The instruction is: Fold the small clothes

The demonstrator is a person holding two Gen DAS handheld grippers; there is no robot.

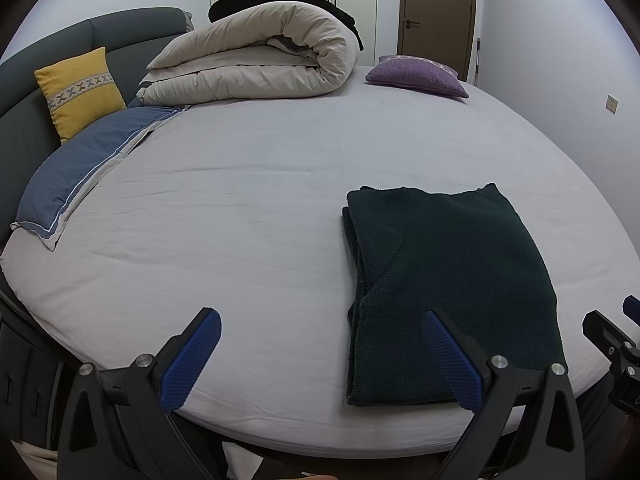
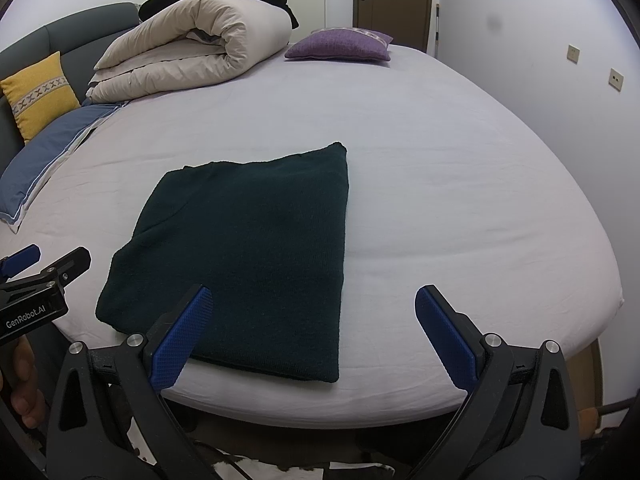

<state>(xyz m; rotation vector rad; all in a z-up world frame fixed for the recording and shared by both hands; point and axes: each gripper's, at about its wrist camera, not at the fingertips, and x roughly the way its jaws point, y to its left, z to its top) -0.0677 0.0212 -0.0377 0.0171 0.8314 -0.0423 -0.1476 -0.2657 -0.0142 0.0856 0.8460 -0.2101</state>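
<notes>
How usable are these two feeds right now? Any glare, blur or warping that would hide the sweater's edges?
Left wrist view: sharp, no glare, strong fisheye bowing of the bed; the dark green sweater shows stacked layers along its left edge, but its knit reads nearly black. Right wrist view: equally sharp, sweater outline crisp against the pale sheet, a small dark smudge on the wall, corners vignetted black. Both claws open.

Black hand-held gripper (image 2: 314, 312) frames w/ blue ribbed pads (image 2: 182, 340), silver screws.

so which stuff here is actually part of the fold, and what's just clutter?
Job: sweater, left gripper, right gripper, both with jaws open.
Lying about: duvet, yellow cushion, purple cushion, blue pillow.
</notes>
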